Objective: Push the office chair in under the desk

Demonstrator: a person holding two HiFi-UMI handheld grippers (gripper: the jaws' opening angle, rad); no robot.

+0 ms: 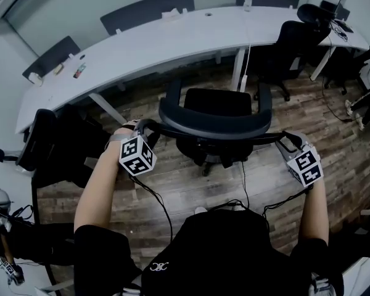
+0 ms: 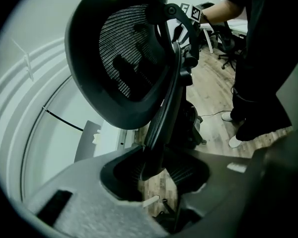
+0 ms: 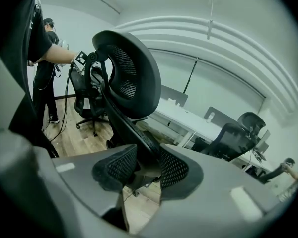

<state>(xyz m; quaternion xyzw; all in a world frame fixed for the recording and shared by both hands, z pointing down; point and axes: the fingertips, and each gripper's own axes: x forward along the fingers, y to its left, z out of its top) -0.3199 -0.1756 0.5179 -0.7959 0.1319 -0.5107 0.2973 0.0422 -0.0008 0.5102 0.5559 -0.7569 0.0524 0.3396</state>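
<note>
At the left, the left tool (image 1: 140,126) is clamped on the dark bar behind the top of the office chair (image 1: 216,106). Its own view shows that bar pinched between the ribbed pads (image 2: 184,172), below the mesh headrest (image 2: 121,58). The chair stands mid-room on the plank floor (image 1: 172,184), its seat turned toward the curved white worktop (image 1: 172,39), near the edge but not yet beneath it. At the right, the right tool (image 1: 288,139) is closed on the other end of the same bar. The chair looks fairly heavy but should roll easily on its castors. The mesh would give, so the stiff frame is the sound place to hold. The seat likely swivels, so an even push from both ends should keep it straight
</note>
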